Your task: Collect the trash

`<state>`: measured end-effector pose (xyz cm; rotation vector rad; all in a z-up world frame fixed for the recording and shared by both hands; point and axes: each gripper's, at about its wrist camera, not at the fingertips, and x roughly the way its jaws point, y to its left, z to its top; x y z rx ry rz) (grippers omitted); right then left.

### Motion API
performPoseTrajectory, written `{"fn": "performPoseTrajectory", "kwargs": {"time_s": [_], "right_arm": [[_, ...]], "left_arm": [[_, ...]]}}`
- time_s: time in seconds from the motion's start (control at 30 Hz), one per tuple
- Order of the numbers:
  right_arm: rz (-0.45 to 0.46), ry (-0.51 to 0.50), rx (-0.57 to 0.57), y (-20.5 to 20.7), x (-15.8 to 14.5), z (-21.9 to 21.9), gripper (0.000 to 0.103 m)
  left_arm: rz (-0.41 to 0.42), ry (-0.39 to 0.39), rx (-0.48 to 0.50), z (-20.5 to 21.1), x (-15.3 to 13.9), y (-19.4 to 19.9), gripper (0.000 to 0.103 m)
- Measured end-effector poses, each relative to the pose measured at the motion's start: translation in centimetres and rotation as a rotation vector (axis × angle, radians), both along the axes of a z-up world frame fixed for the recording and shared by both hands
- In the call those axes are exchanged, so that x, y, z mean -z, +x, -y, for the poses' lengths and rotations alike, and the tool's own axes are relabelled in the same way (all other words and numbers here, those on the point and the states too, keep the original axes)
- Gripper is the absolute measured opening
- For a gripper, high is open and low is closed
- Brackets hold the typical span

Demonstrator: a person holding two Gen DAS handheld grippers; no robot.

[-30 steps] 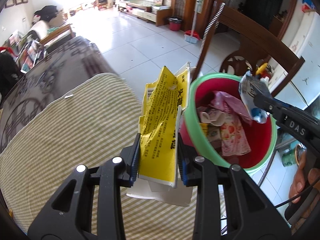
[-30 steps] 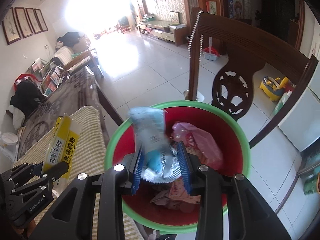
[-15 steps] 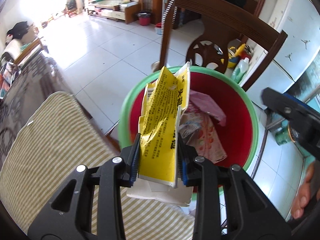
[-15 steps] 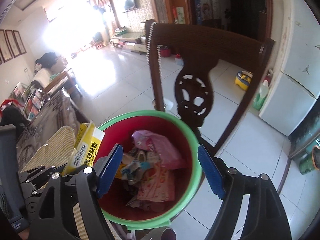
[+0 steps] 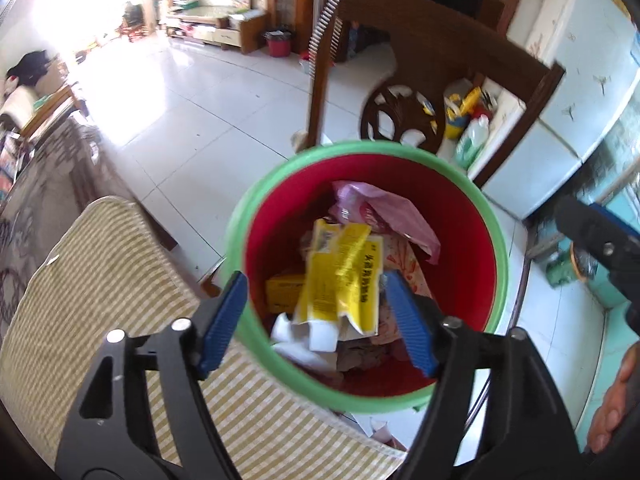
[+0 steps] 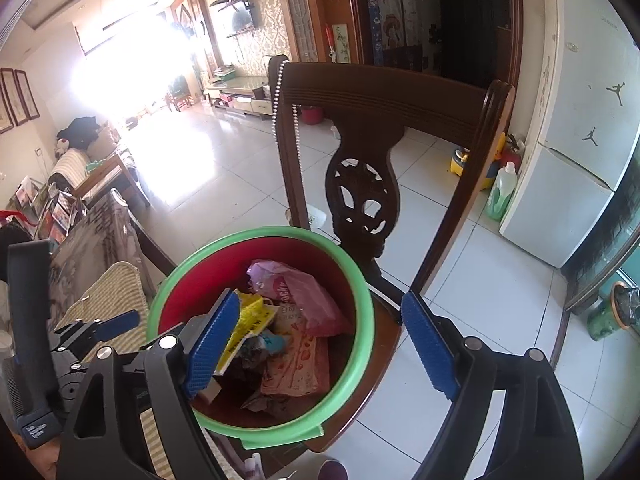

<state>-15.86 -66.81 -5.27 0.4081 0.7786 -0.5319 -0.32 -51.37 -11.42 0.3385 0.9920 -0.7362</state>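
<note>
Since the earlier frame, the yellow printed paper packet (image 5: pixel 340 276) is no longer clamped upright in the left gripper (image 5: pixel 316 320); it is lying loose inside the red plastic bucket with the green rim (image 5: pixel 498 264), on top of the other rubbish. The left gripper's jaws have just been opening and are now standing wide above the near side of the bucket, with the packet seen between them but touching neither blue pad. The right gripper (image 6: pixel 320 344) has likewise just been opening; its jaws are spreading wide over the bucket and are holding nothing, while the blue-and-white wrapper it was carrying is now resting among the trash. A pink plastic bag (image 6: pixel 304 292) is lying toward the far side of the bucket, and a pale pink printed wrapper (image 6: pixel 296 364) is lying nearer the middle. The bucket is sitting on the seat of a dark carved wooden chair (image 6: pixel 384 120), just beside a striped beige cushion (image 5: pixel 100 280). A white refrigerator (image 6: pixel 576 140) is standing on the right, well apart from the bucket
</note>
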Motion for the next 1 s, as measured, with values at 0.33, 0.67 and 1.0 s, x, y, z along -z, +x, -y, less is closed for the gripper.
{"fn": "performPoseTrajectory", "kwargs": {"time_s": [0.33, 0.67, 1.0], "right_arm": [[0.044, 0.009, -0.2, 4.9, -1.1, -7.4, 0.095], [0.212, -0.151, -0.346, 7.6, -5.8, -22.3, 0.096], [0.391, -0.282, -0.303, 6.3, -12.0, -35.7, 0.096]], "left_arm": [[0.11, -0.169, -0.294, -13.0, -5.7, 1.2, 0.091], [0.383, -0.221, -0.542, -29.8, -10.9, -0.3, 0.098], [0.54, -0.247, -0.547, -40.4, -14.6, -3.3, 0.098]]}}
